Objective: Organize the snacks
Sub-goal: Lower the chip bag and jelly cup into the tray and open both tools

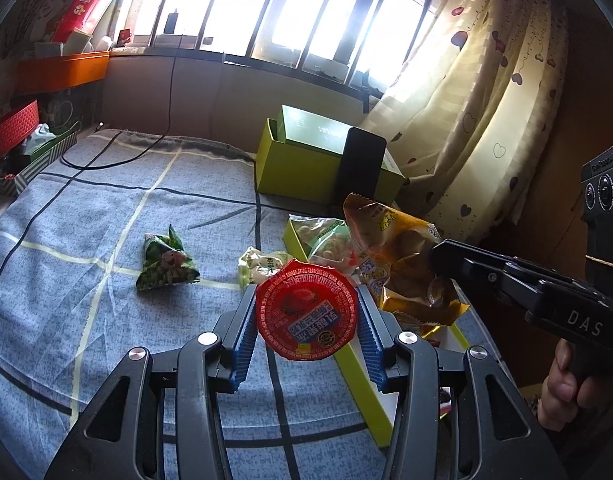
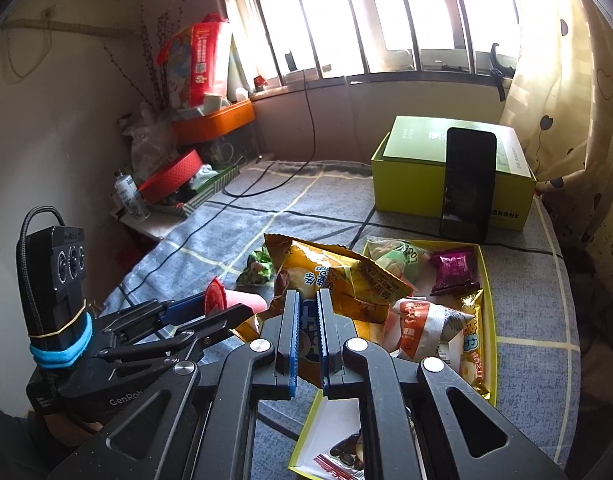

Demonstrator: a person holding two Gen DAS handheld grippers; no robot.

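My left gripper (image 1: 306, 300) is shut on a red-lidded jelly cup (image 1: 306, 314), held above the blue checked bedsheet; it also shows in the right wrist view (image 2: 216, 300). My right gripper (image 2: 307, 300) is shut on a yellow snack bag (image 2: 338, 280), held over the left edge of a shallow yellow-green tray (image 2: 488, 280); the bag also shows in the left wrist view (image 1: 398, 256). The tray holds several packets, among them a purple one (image 2: 454, 270) and an orange-white one (image 2: 422, 328). A green triangular packet (image 1: 166, 260) and a pale green packet (image 1: 262, 264) lie on the sheet.
A large green box (image 2: 450, 176) with a black phone (image 2: 468, 184) leaning on it stands at the back. A black cable (image 1: 118, 156) runs across the sheet. Red and orange boxes (image 1: 12, 128) crowd the left side. A curtain (image 1: 486, 120) hangs at right.
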